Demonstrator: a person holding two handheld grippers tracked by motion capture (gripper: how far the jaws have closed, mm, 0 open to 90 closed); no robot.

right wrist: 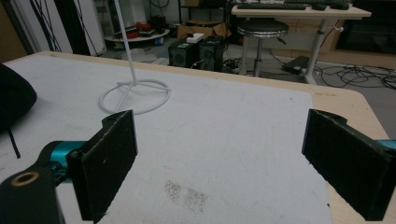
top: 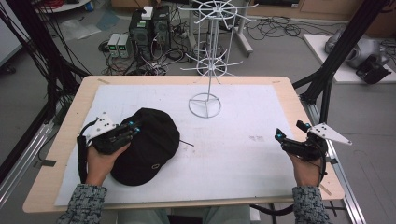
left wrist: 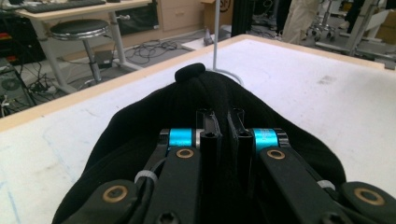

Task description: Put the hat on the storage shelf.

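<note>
1. Cap (top: 147, 144): black, on the desk (top: 243, 79) at my left, short of the white stand (top: 205, 105).
2. Handling, my judgement: light, soft cloth, crown collapses; brim is the stiffer hold.
3. Left tongs (top: 134, 126): clenched on a pinch of cap fabric.
4. Right tongs (top: 292, 130): released, wide, empty.

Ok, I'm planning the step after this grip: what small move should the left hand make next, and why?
Probably a short lift toward the white rack. The left gripper looks shut on the black cap, pinching fabric at its crown, while the cap lies flat on the table. The right gripper is open, apart.
</note>
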